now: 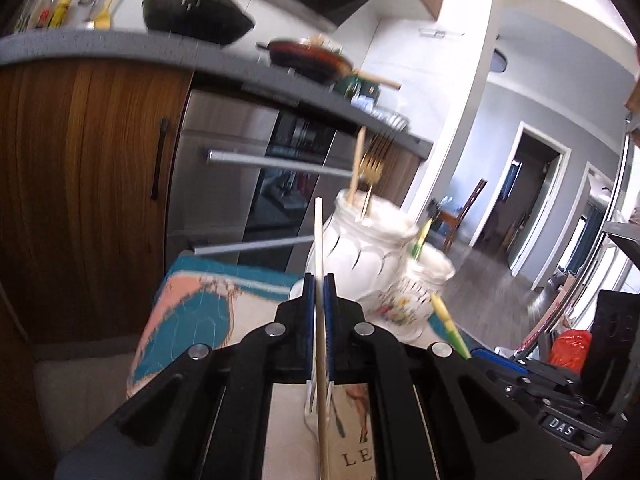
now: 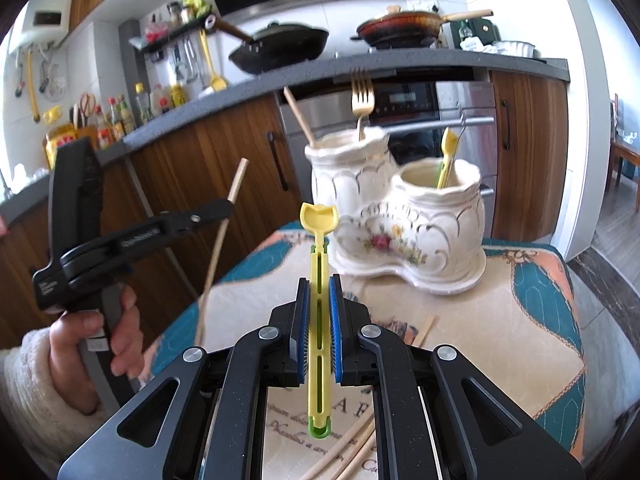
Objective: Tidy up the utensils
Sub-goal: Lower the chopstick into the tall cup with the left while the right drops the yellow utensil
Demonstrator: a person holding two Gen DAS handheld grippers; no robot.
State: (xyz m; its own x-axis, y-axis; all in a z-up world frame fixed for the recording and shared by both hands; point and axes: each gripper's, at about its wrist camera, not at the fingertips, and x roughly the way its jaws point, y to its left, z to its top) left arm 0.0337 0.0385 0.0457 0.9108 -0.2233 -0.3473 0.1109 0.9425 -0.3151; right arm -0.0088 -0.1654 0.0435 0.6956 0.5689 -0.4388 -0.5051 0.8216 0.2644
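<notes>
A white two-pot ceramic utensil holder (image 2: pixel 400 216) stands on a patterned mat; it also shows in the left wrist view (image 1: pixel 372 248). Its taller pot holds a gold fork (image 2: pixel 362 100) and a wooden chopstick (image 2: pixel 298 114). Its lower pot holds a yellow-green utensil (image 2: pixel 447 156). My left gripper (image 1: pixel 319 284) is shut on a pale wooden chopstick (image 1: pixel 319 236), held upright left of the holder; it also shows in the right wrist view (image 2: pixel 222 232). My right gripper (image 2: pixel 319 284) is shut on a yellow-green plastic tool (image 2: pixel 319 240), in front of the holder.
Several loose chopsticks (image 2: pixel 352 452) lie on the mat (image 2: pixel 520 320) near me, one more (image 2: pixel 424 330) to the right. Behind the holder are an oven (image 2: pixel 420 116), wooden cabinets (image 2: pixel 528 152) and a counter with a black wok (image 2: pixel 280 46) and a red pan (image 2: pixel 404 26).
</notes>
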